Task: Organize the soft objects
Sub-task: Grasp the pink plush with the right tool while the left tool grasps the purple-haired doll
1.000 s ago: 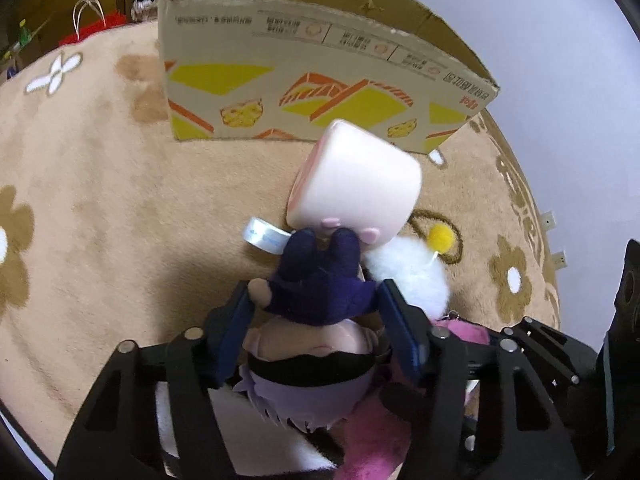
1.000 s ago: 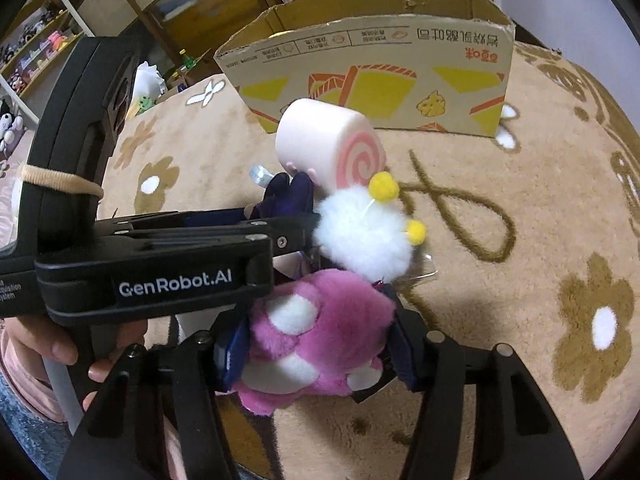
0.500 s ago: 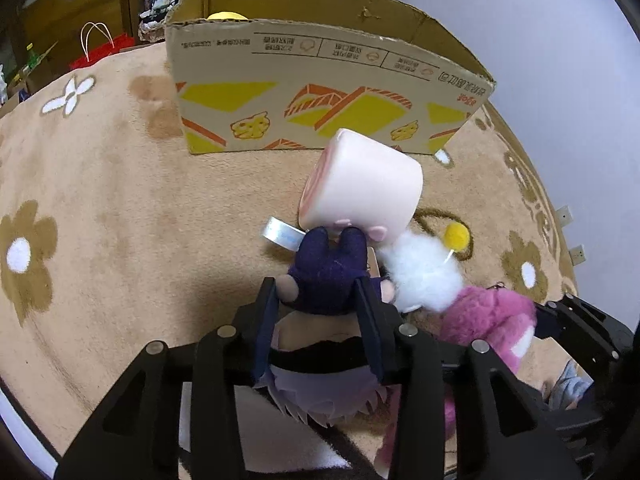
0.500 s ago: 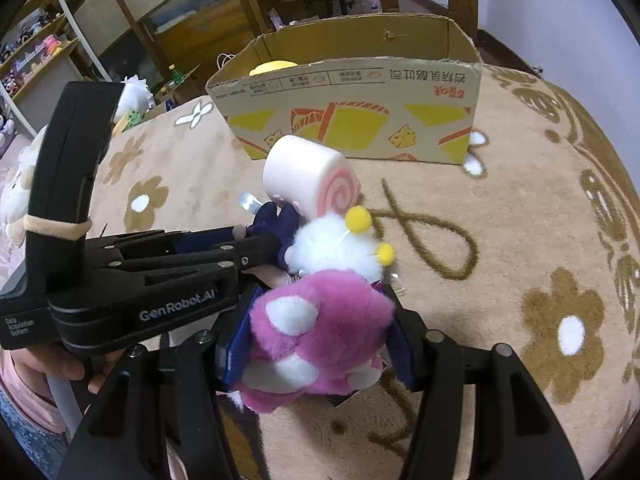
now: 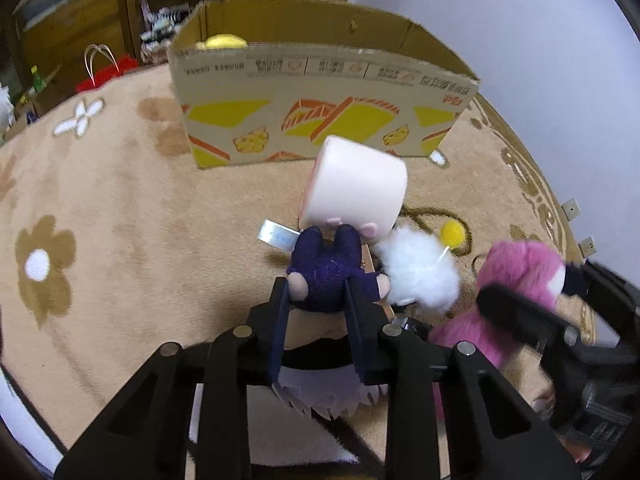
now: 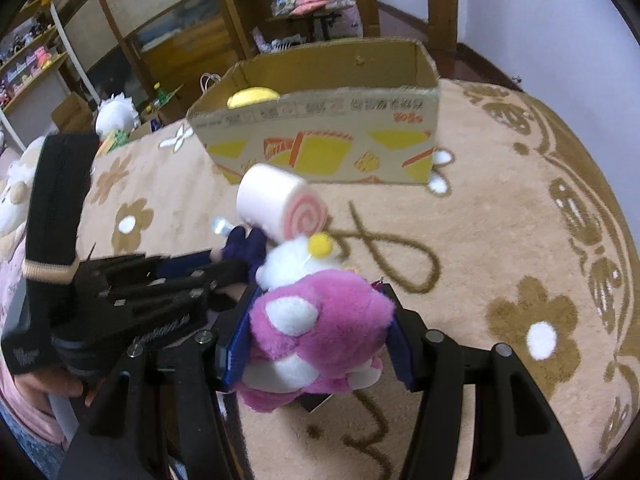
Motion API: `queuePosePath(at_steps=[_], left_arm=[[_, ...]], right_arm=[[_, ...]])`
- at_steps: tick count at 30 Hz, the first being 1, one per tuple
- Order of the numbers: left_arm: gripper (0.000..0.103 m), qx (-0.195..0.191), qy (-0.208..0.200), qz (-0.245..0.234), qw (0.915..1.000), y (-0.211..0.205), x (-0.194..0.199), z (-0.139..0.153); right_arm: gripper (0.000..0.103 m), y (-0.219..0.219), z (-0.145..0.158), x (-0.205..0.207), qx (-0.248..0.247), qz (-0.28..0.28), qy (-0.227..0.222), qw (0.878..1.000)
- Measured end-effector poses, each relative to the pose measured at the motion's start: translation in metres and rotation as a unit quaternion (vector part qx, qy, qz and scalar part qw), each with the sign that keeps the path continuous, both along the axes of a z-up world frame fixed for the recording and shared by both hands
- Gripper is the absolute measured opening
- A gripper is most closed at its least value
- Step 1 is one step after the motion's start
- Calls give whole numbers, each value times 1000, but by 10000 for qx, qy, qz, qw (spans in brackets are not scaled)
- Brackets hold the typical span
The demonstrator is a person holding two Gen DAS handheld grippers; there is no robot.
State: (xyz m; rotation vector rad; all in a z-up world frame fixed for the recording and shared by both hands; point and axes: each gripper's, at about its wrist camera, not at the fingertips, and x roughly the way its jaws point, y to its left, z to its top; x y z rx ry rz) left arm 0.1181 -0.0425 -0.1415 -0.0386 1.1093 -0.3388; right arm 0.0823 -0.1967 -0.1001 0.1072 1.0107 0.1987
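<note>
My left gripper is shut on a small doll in dark purple clothes, squeezing its body just above the beige rug. My right gripper is shut on a pink plush with white patches, held a little above the rug; the same plush shows at the right of the left wrist view. A pink swirl-roll plush and a white fluffy plush with yellow balls lie just beyond the doll. An open cardboard box stands farther back with a yellow soft thing inside.
The flower-patterned beige rug spreads left and right of the toys. A white wall borders the rug on the right. Wooden shelves, a red bag and a white plush lie beyond the rug's far left.
The left jaws have closed in onto the purple doll. The right gripper has risen a little with the pink plush, and more of the box's inside shows.
</note>
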Motion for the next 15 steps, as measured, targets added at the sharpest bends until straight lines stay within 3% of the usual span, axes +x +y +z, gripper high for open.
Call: queuePosePath(at_steps=[9,15], left_arm=[[21,-10,-356,376,9987,17,-11,16],[21,128,-901,460,9948,21,-23,34]], right_arm=[[61,-13,27,-6,124,-340,-715,9968],[61,-16,39,-10,146,-372,-1026,9939]])
